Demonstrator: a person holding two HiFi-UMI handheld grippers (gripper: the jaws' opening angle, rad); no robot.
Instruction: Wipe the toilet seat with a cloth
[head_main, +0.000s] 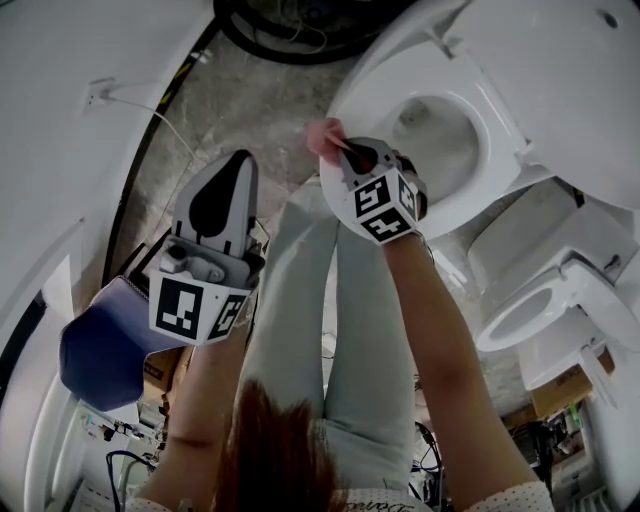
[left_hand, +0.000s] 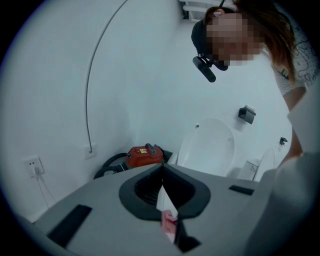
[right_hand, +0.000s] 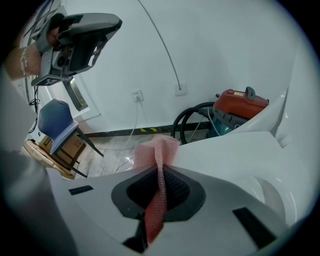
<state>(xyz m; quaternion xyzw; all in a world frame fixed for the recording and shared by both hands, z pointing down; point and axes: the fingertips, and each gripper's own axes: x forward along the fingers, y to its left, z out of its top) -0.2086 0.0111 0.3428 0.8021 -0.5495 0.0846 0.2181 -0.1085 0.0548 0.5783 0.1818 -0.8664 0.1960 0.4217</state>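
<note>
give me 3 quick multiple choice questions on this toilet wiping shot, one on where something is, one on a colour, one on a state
1. Where is the right gripper?
A) at the front rim of the toilet seat
B) over the blue chair
C) at the wall socket

2. What colour is the cloth?
A) blue
B) pink
C) yellow

3. How do the right gripper's jaws stand?
A) wide apart and empty
B) shut on nothing
C) shut on the cloth

Answers:
1 A: the head view shows it at the seat's near edge.
2 B: the cloth is pink in both the head view and the right gripper view.
3 C: the right gripper view shows the cloth pinched between the closed jaws.
</note>
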